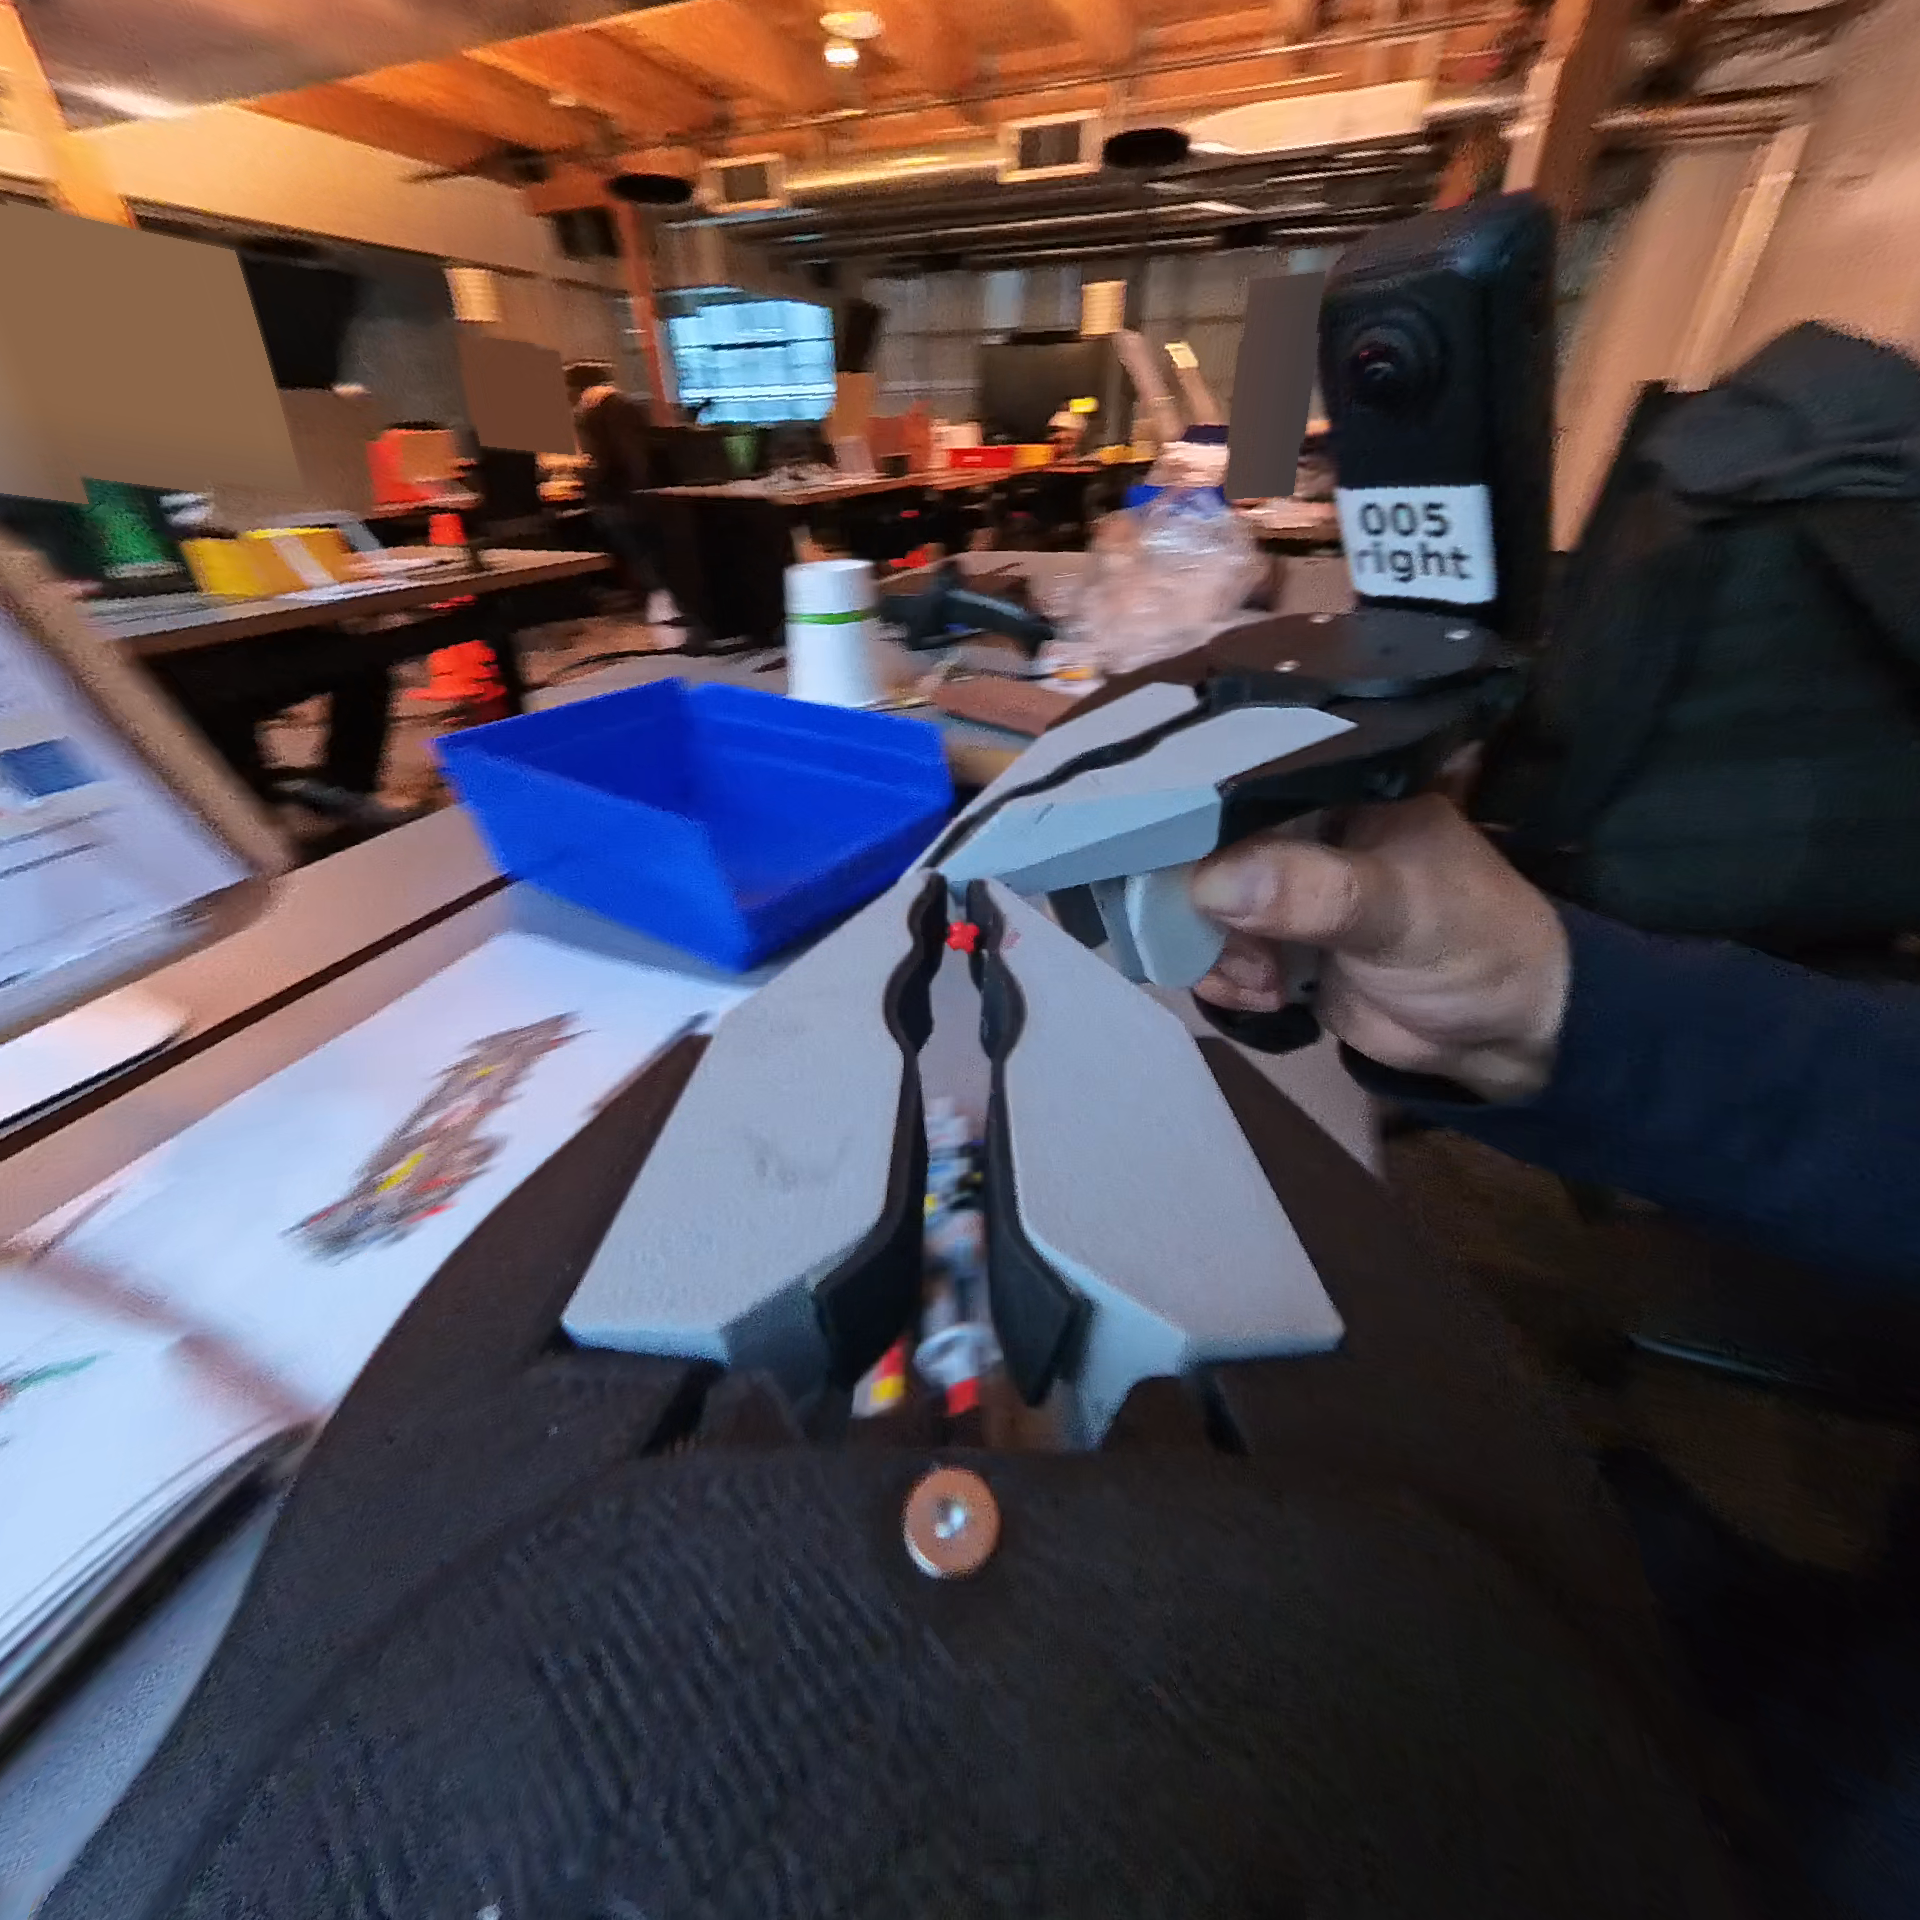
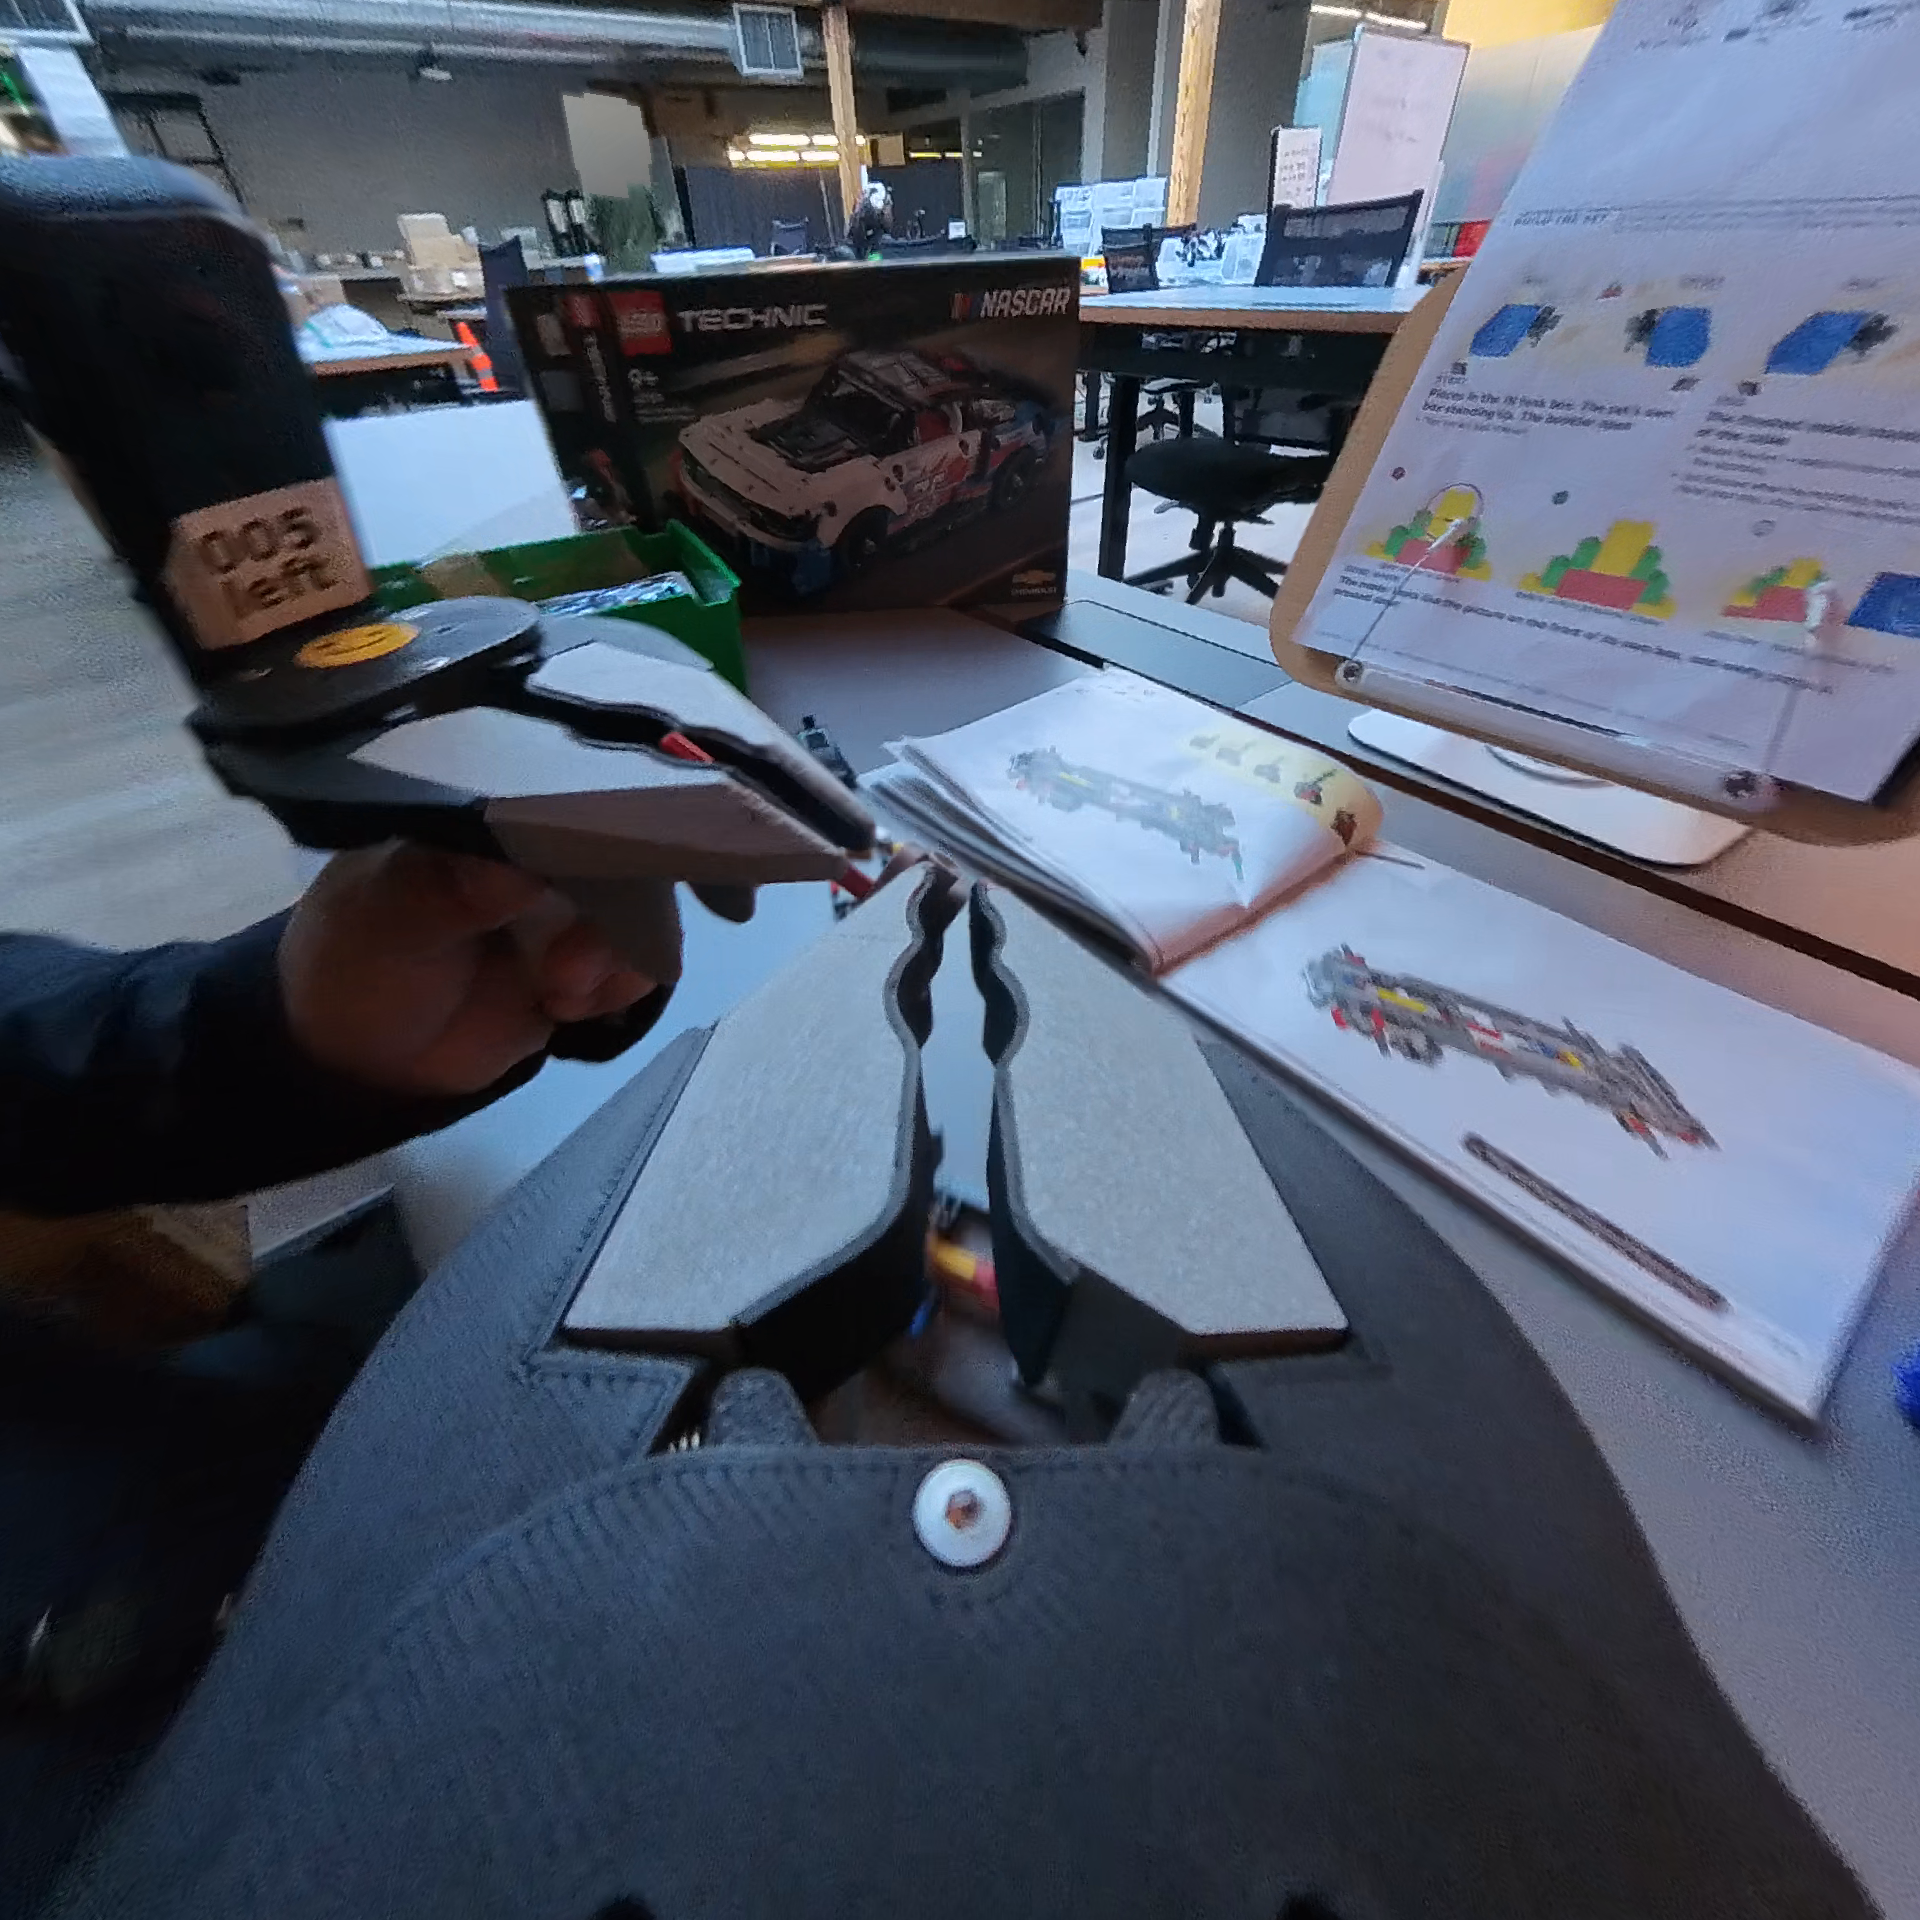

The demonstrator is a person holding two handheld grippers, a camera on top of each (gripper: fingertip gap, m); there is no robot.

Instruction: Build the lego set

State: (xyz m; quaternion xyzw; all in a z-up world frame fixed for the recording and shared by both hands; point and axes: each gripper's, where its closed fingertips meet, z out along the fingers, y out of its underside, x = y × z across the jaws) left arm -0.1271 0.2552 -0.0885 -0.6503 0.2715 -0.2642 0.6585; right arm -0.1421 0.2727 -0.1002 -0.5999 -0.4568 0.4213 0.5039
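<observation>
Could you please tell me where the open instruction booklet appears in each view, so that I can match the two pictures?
Left wrist view: the open instruction booklet lies at lower left, on the table.
Right wrist view: it lies right of centre, reaching toward the right edge.
Shared landmark: the tilted instruction board standing behind the booklet.

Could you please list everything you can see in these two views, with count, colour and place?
Bin: one, blue, on the table beyond the left gripper.
Cup: one, white, behind the blue bin.
Green bin: one, beside the boxed set.
Boxed car set: one, dark, standing at the table's back.
Instruction booklet: one, white, open on the table.
Clipboard stand: one, tan, upright at right.
Red peg: one, small, pinched at the left gripper's tips.
Left gripper: grey, closed on the red peg.
Right gripper: grey, closed, tips next to the left gripper.
</observation>
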